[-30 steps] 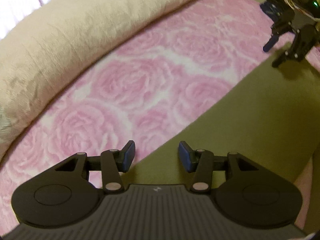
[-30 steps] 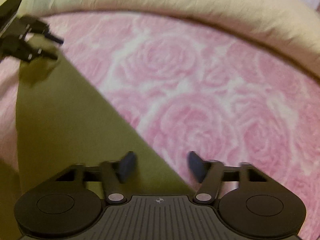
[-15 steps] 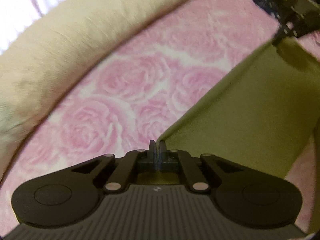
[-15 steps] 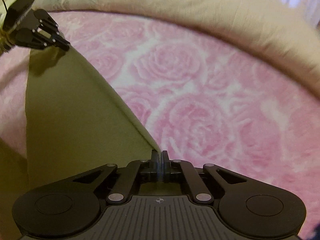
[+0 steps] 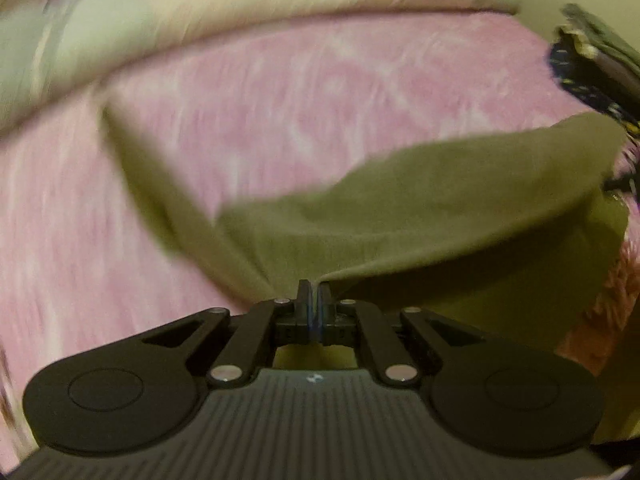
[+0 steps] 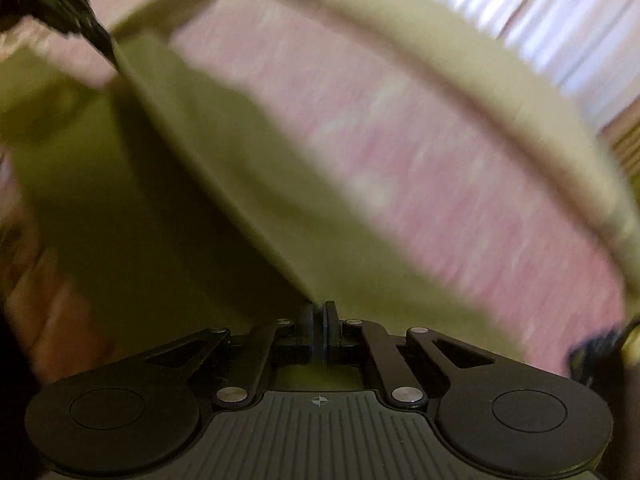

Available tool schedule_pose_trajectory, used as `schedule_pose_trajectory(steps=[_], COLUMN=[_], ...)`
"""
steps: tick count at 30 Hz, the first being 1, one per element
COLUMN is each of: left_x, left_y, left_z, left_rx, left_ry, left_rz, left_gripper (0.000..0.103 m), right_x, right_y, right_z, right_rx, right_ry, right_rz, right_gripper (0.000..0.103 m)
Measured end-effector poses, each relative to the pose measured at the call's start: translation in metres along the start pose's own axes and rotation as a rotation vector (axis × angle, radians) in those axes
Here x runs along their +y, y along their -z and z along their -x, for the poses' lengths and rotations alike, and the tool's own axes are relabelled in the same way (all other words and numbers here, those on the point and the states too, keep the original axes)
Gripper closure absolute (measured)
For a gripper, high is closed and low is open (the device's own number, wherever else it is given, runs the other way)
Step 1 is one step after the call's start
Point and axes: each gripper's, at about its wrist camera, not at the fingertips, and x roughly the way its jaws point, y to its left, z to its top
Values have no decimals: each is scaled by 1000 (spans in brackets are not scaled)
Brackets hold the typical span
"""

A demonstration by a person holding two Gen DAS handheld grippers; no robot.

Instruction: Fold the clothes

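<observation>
Olive-green garment [image 5: 420, 208] hangs lifted over pink rose-print bedspread [image 5: 280, 92], stretched between both claws. Left gripper [image 5: 313, 292] clamped on one corner; right gripper [image 6: 319, 312] clamped on another. Cream bolster [image 6: 460, 92] beyond; frames blurred.

Matte black left gripper [image 5: 313, 294], ribbed grey base, silver pivot screws, round side discs, blue-edged pads; right gripper [image 6: 319, 314] identical.
</observation>
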Motion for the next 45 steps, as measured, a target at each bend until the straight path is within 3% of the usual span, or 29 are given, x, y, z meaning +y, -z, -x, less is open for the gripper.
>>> schedule_pose_trajectory(steps=[2,4,6,7,11,14,17,19,25,27,28,30,36,41,45], left_x=[-4,-4,1,4,21,32,41,46,49,50,49,46,28,14,5], left_y=[14,21,23,23,18,15,18,20,26,25,24,19,25,64,80], left_z=[-4,-2,1,3,1,-7,-14,-19,-32,-34,-31,-23,31,45,41], left_rx=[40,57,53,49,27,28,20,16,6,0,-10,-34,-140,-79,-75], left_ry=[5,16,33,40,24,6,28,48,58,58,55,47,6,-37,-60], left_rz=[78,155,243,293,479,603,715,788,852,853,833,782,633,571,565], left_gripper=[98,97,90,82,77,77,77,77,80,89,98,102,102,101,101], right_x=[15,12,-6,-18,-71,-95,-104,-111,-121,-120,-119,-119,-131,-124,-117], right_y=[14,24,31,36,68,102,129,146,162,162,163,164,161,177,181], right_z=[-13,-15,-8,-2,7,-3,-14,-19,-27,-32,-34,-37,4,4,0], right_rx=[101,132,103,58,-80,-171,-230,-259,-328,-323,-320,-319,-418,-302,-274], right_ry=[28,34,13,1,-137,-226,-247,-251,-260,-255,-250,-253,-257,-255,-256], right_rz=[-6,-119,-346,-486,-1122,-1529,-1772,-1888,-1951,-1928,-1921,-1914,-1771,-1734,-1734], right_gripper=[102,100,28,24,24,27,41,41,51,51,51,98,100,100,99])
